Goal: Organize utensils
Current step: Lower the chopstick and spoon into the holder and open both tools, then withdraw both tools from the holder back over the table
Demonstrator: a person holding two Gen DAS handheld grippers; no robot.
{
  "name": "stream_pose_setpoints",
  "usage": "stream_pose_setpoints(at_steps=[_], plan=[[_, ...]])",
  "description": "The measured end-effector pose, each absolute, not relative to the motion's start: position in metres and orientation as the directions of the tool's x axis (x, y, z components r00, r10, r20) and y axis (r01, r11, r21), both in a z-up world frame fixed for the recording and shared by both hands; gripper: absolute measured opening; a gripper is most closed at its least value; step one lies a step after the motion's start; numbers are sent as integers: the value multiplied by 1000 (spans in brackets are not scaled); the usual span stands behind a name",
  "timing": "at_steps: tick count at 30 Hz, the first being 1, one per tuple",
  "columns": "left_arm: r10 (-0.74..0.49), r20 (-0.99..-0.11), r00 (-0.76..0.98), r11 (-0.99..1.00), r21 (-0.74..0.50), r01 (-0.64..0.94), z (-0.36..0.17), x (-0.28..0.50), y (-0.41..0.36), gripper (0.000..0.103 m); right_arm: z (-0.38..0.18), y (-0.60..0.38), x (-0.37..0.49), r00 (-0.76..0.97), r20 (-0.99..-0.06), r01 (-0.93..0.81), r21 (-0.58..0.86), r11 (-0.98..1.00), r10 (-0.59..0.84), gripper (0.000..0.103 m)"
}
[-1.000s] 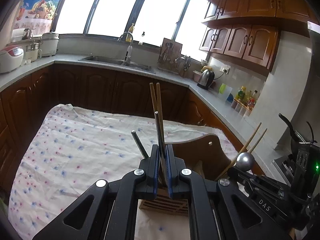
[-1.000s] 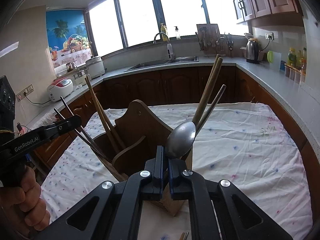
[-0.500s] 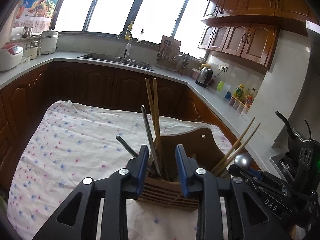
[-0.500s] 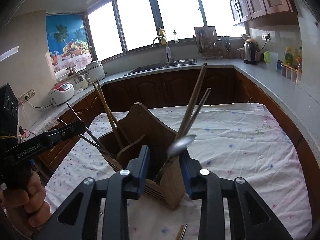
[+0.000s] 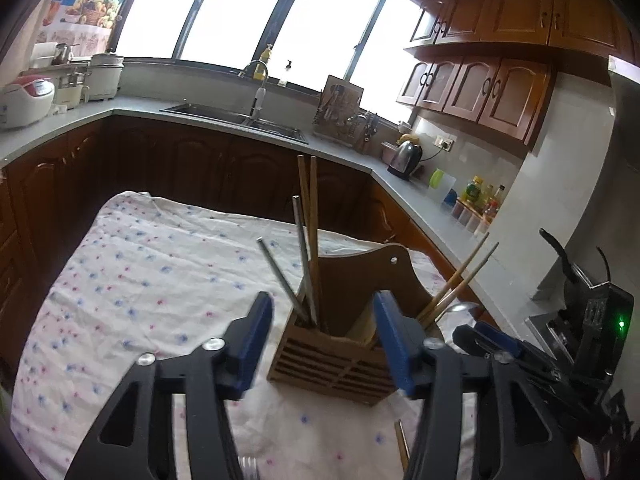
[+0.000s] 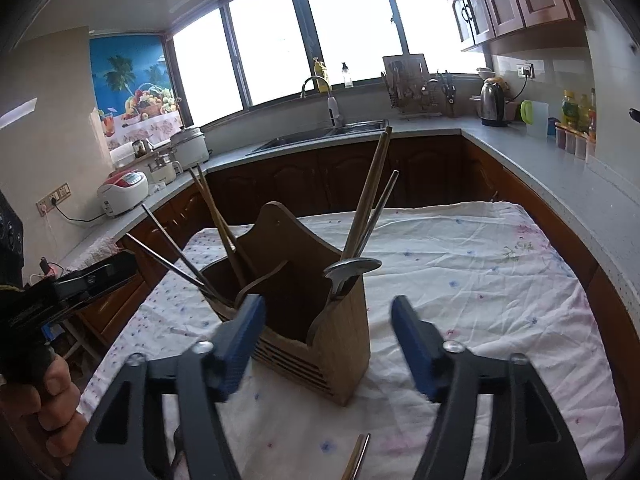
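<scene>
Floral cloth (image 6: pixel 460 280) covers the counter. Wooden utensil holder (image 6: pixel 320 320) stands upright on it, near both tools. Left tool (image 5: pixel 324 340): fingers apart, empty. Right tool (image 6: pixel 328 340): fingers apart, empty. Chopsticks (image 5: pixel 308 232) stand in the holder's left compartment; spoon (image 6: pixel 352 268) in its right.

We list, near the worktop (image 6: pixel 500 264) front edge: wooden caddy (image 6: pixel 340 344), its chopsticks (image 6: pixel 370 192) and metal rods (image 6: pixel 168 240) fanning upward, blocking descent. Left tongs (image 5: pixel 324 344) and right tongs (image 6: pixel 326 344) flank it, spread. Cloth towards the far edge lies open on both sides.
</scene>
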State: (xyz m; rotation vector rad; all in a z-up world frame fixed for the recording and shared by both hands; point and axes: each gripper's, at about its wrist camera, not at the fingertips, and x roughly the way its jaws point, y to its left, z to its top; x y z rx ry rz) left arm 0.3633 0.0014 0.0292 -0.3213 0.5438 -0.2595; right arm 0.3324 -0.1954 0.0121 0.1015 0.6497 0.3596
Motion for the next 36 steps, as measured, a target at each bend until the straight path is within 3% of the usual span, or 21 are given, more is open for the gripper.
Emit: stream_pose_setpoints(at_steps=[2, 6, 10, 24, 31, 36], plan=[[-308, -446, 840, 919, -367, 143, 30, 350, 7, 78, 13, -197, 326, 742, -563, -299, 209, 931, 365, 83], [-282, -445, 850, 927, -355, 122, 28, 324, 13, 87, 13, -199, 310, 742, -555, -298, 229, 927, 376, 93], [-254, -434, 864, 929, -357, 93, 26, 296, 19, 100, 14, -201, 291, 744, -544, -303, 242, 922, 387, 97], [-224, -416, 881, 927, -369, 61, 26, 197, 39, 101, 21, -215, 206, 772, -495, -299, 268, 916, 398, 101], [-147, -413, 899, 968, -247, 45, 28, 144, 29, 101, 22, -217, 163, 782, -479, -319, 242, 916, 399, 101], [-106, -391, 914, 975, -224, 17, 30, 109, 29, 102, 25, -219, 137, 790, -466, -328, 225, 917, 397, 101]])
